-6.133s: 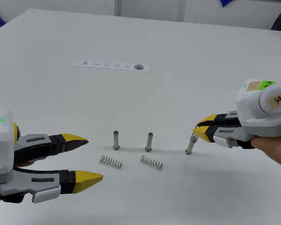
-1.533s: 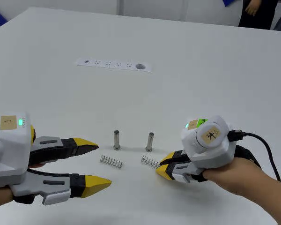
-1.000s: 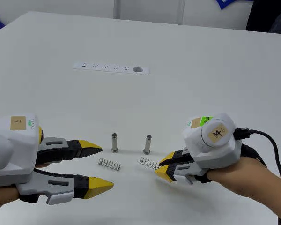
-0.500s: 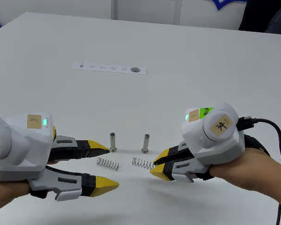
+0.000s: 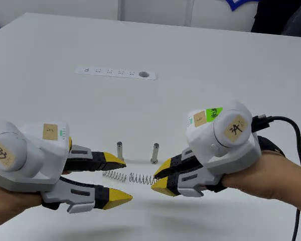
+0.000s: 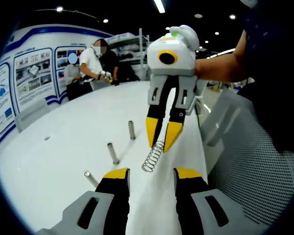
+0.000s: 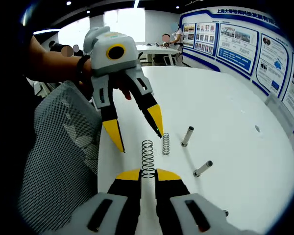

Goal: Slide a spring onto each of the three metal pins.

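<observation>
Right gripper view | right gripper point(image 7: 147, 174) fingers point(image 7: 130, 175) pinch spring point(image 7: 147, 156) end | left gripper point(image 6: 152, 172) fingers point(image 6: 116, 177) apart, empty

1. Each spring point(image 5: 140, 178): bare, bright metal wire.
2. Each pin point(image 5: 154, 153): smooth, shiny metal.
3. The table point(image 5: 200, 60): smooth, matt white.
4. Both left gripper point(image 5: 126, 181) and right gripper point(image 5: 154, 182): matt plastic shells, paper labels.

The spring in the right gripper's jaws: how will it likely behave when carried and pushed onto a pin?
Probably very light: the spring sticks out from the right gripper, held by one end alone. Its thin open coils will likely flex or squash under a hard pinch. Round in section, it may roll if dropped on the smooth table.
</observation>
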A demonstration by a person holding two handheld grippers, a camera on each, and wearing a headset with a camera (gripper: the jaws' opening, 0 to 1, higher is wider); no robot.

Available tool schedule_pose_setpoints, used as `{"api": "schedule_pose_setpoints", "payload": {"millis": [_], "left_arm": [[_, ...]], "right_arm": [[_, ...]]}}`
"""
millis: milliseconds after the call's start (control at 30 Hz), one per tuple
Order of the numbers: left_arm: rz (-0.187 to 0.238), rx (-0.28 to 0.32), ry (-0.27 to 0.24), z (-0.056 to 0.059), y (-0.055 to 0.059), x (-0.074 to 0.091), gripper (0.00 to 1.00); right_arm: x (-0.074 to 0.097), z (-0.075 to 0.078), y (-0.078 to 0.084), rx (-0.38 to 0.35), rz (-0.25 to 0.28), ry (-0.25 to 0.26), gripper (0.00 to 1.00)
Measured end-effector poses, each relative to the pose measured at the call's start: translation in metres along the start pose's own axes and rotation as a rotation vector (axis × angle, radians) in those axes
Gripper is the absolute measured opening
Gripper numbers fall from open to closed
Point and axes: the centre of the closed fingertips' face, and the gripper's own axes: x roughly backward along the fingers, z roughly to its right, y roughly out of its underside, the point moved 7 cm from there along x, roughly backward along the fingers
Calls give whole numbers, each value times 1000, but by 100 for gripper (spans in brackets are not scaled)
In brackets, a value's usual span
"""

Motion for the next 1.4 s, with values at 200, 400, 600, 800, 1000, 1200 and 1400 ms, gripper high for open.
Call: {"api": "schedule_pose_setpoints", "payload": {"millis": [200, 400, 600, 800, 1000, 1200, 1400], "left_arm": [[2, -33, 13, 2, -2, -3, 31], [5, -63, 30, 5, -5, -6, 23], [-2, -90, 43, 7, -5, -9, 16], [-15, -114, 49, 7, -3, -9, 13], [-20, -130, 50, 7, -4, -10, 12], [-17, -135, 49, 8, -5, -10, 12], [-18, -138, 53, 10, -5, -12, 11]], "right_arm": [[0, -4, -4, 27, -5, -24, 11], [1, -7, -4, 40, -12, -36, 11], [2, -8, -4, 47, -21, -46, 11], [5, -9, -6, 50, -23, -54, 11], [10, -12, -12, 65, -22, -53, 11], [15, -14, -20, 82, -5, -47, 11], [17, -16, -28, 98, 5, -44, 11]]}}
